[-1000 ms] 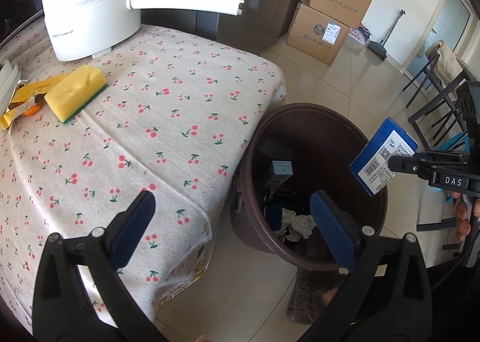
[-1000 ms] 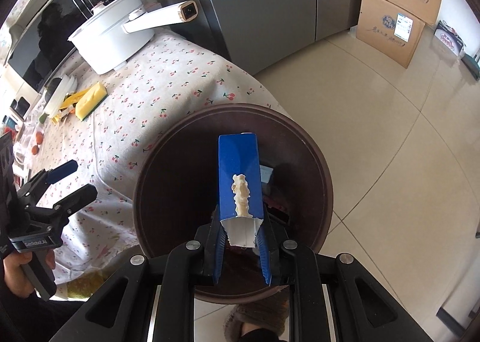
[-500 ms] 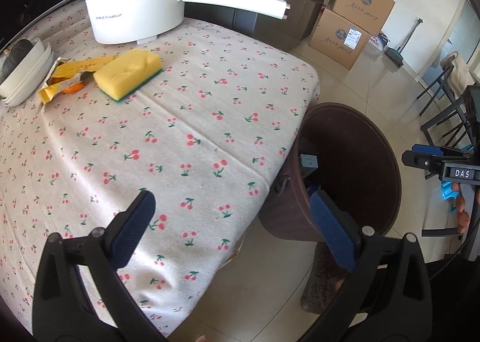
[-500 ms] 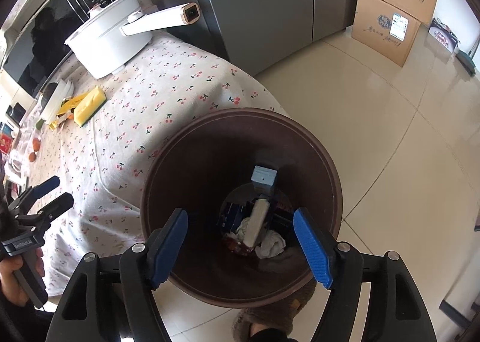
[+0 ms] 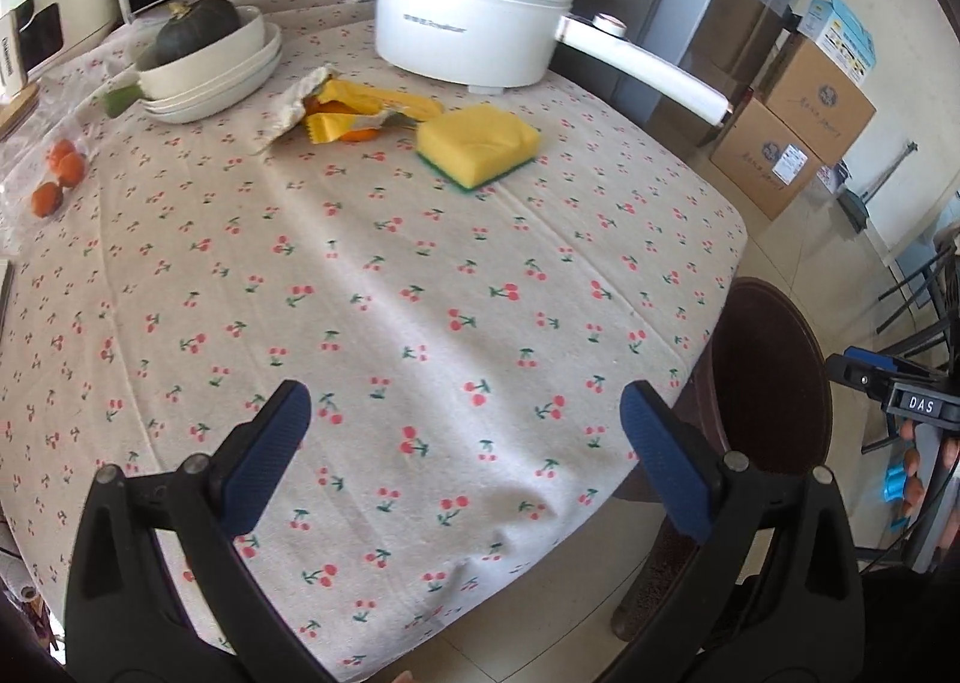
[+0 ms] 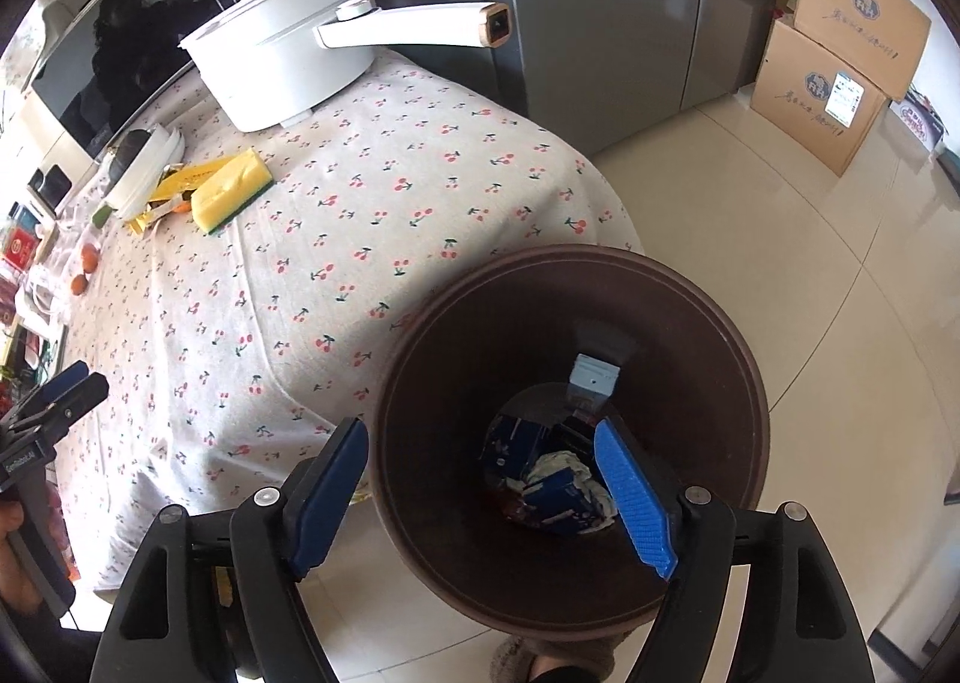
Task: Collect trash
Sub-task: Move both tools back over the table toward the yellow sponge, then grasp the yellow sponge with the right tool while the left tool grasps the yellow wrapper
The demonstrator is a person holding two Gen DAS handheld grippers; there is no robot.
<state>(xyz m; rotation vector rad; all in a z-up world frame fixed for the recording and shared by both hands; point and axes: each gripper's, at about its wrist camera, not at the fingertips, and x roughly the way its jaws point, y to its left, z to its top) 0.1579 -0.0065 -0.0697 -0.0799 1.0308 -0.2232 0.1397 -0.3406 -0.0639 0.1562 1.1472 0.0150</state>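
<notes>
A brown trash bin [image 6: 744, 377] stands on the floor against the table's corner. In it lie a blue carton [image 6: 558, 494], crumpled paper and other boxes. My right gripper [image 6: 480, 434] hovers over the bin's near-left rim, its jaws opening with nothing between them. My left gripper [image 5: 462, 401] is open and empty above the cherry-print tablecloth [image 5: 390, 293]. Far across the table lie a torn yellow wrapper [image 5: 360, 104] and a yellow sponge [image 5: 477, 143]. The bin [image 5: 774, 383] also shows at the right of the left wrist view.
A white electric pot [image 5: 474, 35] with a long handle stands at the table's back. Stacked bowls holding a green squash [image 5: 210, 59] and small oranges [image 5: 60, 170] sit left. Cardboard boxes [image 6: 840, 83] and a grey fridge [image 6: 600, 11] stand beyond on the tiled floor.
My right gripper opened and the blue carton dropped into the bin. My left gripper swung away from the bin and over the table, bringing the wrapper, sponge and bowls into view.
</notes>
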